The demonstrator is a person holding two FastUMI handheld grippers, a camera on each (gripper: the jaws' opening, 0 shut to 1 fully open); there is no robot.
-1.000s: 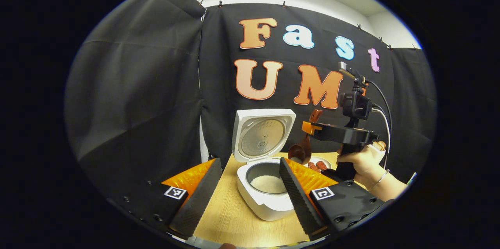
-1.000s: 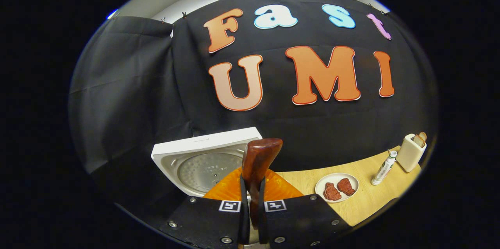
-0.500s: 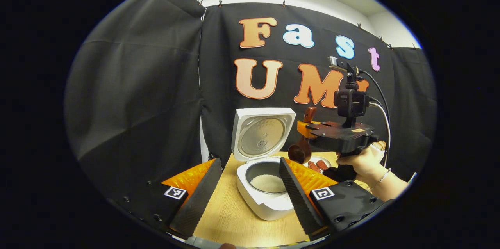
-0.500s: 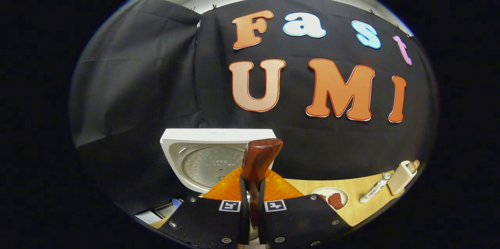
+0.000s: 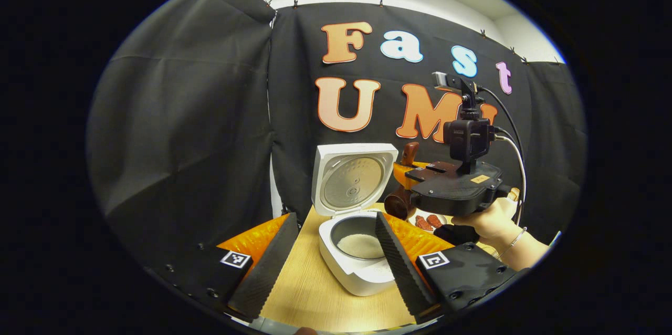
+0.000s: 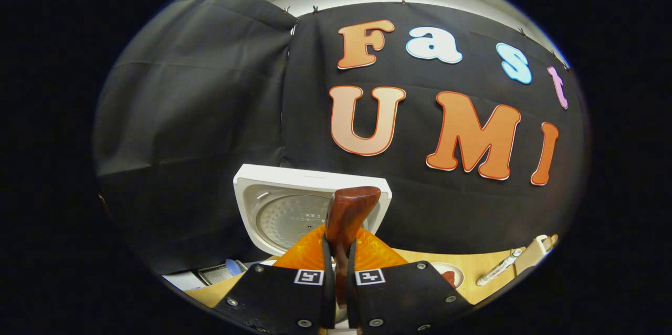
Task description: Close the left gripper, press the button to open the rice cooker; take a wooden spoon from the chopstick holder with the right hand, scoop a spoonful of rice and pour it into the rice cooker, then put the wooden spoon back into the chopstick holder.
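Observation:
The white rice cooker (image 5: 350, 272) stands on the wooden table with its lid (image 5: 354, 177) raised, and white rice (image 5: 359, 244) lies in the pot. My left gripper (image 5: 335, 218) is open, one finger on each side of the cooker and short of it. To the right of the cooker a hand (image 5: 491, 219) holds my right gripper (image 5: 415, 177), which is shut on the dark wooden spoon (image 5: 397, 203). The spoon's bowl hangs just beside the pot's right rim. In the right gripper view the right gripper (image 6: 338, 243) clamps the spoon handle (image 6: 347, 209) in front of the lid (image 6: 278, 203).
A white plate with red-brown food (image 5: 428, 219) sits on the table (image 5: 310, 293) behind the spoon. At the far right of the table lie a white tube (image 6: 496, 271) and a cream toaster-like box (image 6: 535, 251). Black cloth walls close in the back and left.
The right gripper has swung left toward the cooker and tilted, carrying the spoon bowl up beside the pot's rim. The left gripper has stayed still and open.

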